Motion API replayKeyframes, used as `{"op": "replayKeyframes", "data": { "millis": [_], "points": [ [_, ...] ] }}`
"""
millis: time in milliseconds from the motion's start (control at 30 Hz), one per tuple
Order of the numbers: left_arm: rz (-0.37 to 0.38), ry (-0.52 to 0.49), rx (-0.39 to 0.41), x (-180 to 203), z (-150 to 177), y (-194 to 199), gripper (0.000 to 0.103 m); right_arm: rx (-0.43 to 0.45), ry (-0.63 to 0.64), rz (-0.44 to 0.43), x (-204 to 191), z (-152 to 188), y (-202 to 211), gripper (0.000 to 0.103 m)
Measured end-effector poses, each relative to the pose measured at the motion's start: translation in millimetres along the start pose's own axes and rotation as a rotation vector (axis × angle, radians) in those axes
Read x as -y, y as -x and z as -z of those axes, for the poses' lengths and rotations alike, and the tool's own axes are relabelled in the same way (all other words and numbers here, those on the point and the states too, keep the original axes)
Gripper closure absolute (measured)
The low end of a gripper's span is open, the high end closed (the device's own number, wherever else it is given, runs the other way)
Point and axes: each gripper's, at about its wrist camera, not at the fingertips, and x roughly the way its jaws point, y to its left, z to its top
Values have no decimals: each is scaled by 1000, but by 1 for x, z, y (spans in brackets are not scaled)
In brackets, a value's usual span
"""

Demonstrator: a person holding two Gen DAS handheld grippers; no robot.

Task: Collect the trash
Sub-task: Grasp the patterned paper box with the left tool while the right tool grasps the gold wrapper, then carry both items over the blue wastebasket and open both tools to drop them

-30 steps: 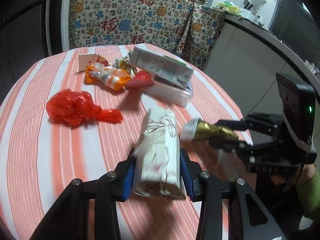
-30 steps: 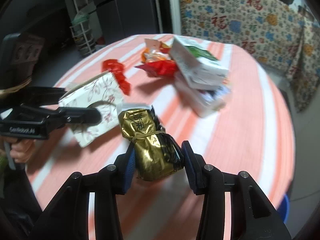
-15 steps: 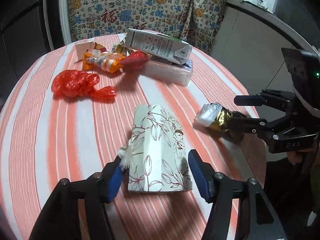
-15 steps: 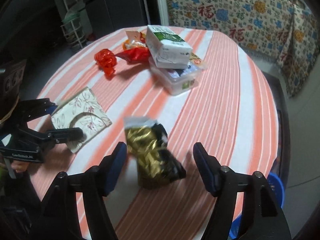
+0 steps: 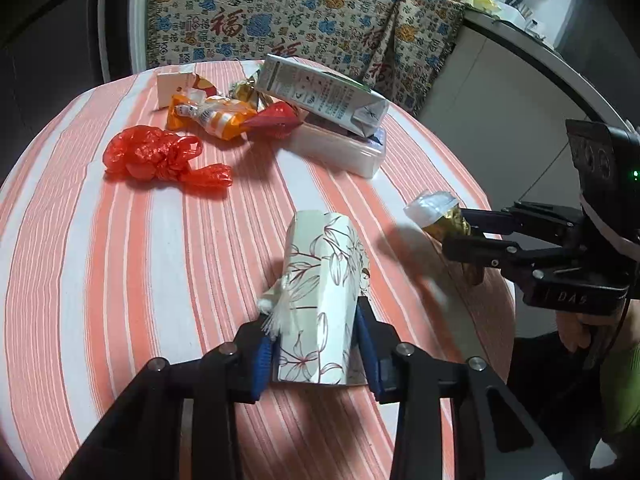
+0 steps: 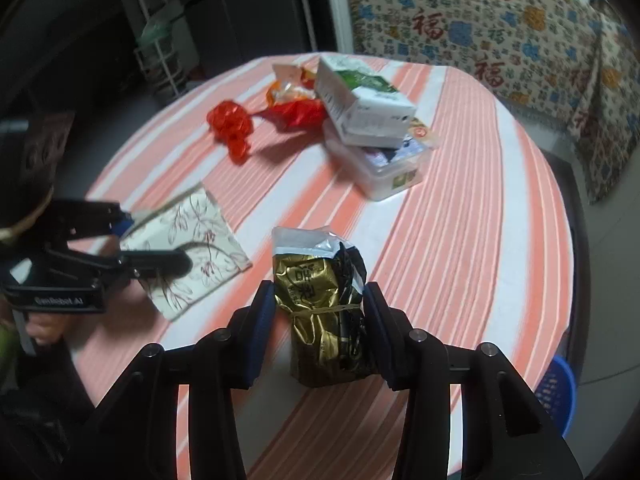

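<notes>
Gripping a flattened paper packet [image 5: 324, 300], white with brown leaf and branch drawings, the left gripper [image 5: 316, 344] has its blue pads pressed against the packet's two sides near its end; a bit of white tissue sticks out at the packet's left edge. The right gripper [image 6: 320, 320] pinches a crumpled gold foil bag [image 6: 320, 312], black along one side, with a torn silvery-white top and a thin band around its middle. Both things are at the near part of the round table [image 5: 120, 260], which wears an orange-and-white striped cloth.

Farther back sits a shallow clear plastic box [image 6: 380, 168] with small wrappers inside, and a white and green carton [image 6: 360, 100] lies tilted across its top. Beside it lie a crumpled red plastic bag [image 5: 160, 158], a red wrapper [image 5: 276, 122] and an orange snack wrapper [image 5: 208, 116].

Only the right wrist view shows a blue basket [image 6: 556, 392] on the floor past the table's edge. Only the left wrist view shows the counter [image 5: 520, 28] with kitchen things behind the patterned cloth [image 5: 280, 20].
</notes>
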Motion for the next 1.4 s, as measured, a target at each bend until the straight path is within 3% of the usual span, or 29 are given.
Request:
{"op": "replayKeyframes", "data": {
  "millis": [467, 667, 967, 1233, 1400],
  "points": [
    [-74, -18, 84, 45, -6, 0, 66, 64, -137, 3, 26, 3, 14, 57],
    [-57, -29, 84, 65, -8, -6, 66, 84, -171, 21, 37, 5, 23, 57],
    [20, -93, 78, 121, -25, -20, 66, 155, -277, 74, 82, 21, 62, 57],
    [139, -188, 47, 211, -36, -52, 66, 172, -446, 272, 168, 79, 118, 57],
    [196, -226, 7, 260, -42, -82, 66, 158, -554, 338, 210, 115, 141, 57]
  ]
}}
